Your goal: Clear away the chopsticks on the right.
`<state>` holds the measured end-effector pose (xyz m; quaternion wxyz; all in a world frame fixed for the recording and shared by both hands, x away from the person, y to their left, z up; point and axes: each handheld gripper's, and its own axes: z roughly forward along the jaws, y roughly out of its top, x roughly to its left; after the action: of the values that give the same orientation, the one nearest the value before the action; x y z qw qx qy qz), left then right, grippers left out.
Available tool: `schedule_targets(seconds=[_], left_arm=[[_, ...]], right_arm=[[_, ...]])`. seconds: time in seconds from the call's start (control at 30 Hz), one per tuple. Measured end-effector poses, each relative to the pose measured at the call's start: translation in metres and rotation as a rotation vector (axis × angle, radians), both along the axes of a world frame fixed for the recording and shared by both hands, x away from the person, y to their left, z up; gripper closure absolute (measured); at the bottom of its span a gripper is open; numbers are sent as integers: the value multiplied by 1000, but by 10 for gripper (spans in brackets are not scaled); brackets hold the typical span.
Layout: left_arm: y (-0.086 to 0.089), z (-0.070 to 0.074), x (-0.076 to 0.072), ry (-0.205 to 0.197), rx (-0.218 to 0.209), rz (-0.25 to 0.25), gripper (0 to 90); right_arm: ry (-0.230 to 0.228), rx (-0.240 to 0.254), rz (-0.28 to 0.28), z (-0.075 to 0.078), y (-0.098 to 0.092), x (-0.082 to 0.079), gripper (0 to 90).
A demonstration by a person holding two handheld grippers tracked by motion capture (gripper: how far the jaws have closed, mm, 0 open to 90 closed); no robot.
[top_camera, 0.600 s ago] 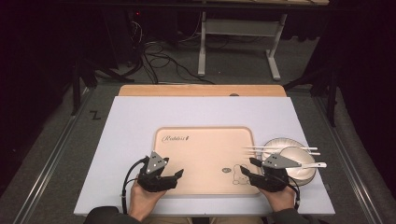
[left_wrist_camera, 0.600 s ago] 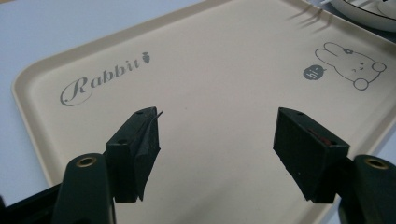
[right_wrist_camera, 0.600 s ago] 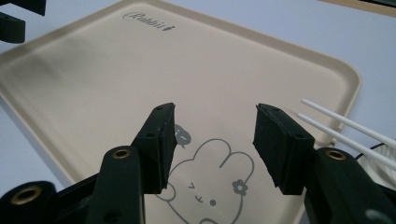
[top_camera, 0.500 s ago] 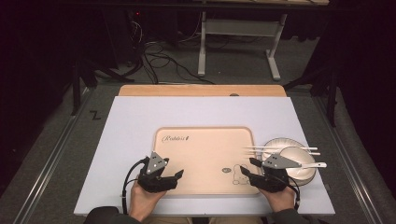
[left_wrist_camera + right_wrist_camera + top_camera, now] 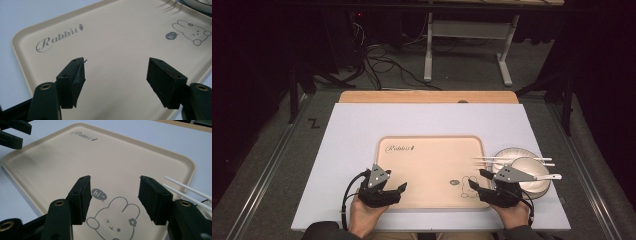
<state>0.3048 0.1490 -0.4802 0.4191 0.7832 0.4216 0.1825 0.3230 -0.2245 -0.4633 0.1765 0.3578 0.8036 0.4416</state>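
A pale lavender-grey table top (image 5: pixel 347 150) was set in a dark room. Nothing had shifted since the earlier frames. The left gripper (image 5: pixel 398 190) and right gripper (image 5: pixel 476 179) were held, jaws apart and empty, over the near corners of the beige plastic rabbit-printed tray (image 5: pixel 432 160). A white bowl (image 5: pixel 532 172) bearing white chopsticks (image 5: pixel 512 160) stood just right, unobstructed.

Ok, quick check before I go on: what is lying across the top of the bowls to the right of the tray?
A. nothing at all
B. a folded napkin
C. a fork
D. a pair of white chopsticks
D: the high view shows two thin white chopsticks laid across the stacked bowls beside the beige tray, tips reaching over the tray's right edge.
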Motion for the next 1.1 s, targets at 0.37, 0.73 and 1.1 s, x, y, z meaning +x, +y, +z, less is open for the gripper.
schedule_targets(seconds=[0.37,0.73,1.1], left_arm=[[5,2,-2,-6,-6,13,310],[3,2,-2,-13,-5,-6,302],[3,2,-1,-11,-5,-6,302]], right_arm=[[13,11,30,16,-1,-8,436],[25,-18,18,37,-27,-8,485],[-7,-56,-3,47,-47,-6,520]])
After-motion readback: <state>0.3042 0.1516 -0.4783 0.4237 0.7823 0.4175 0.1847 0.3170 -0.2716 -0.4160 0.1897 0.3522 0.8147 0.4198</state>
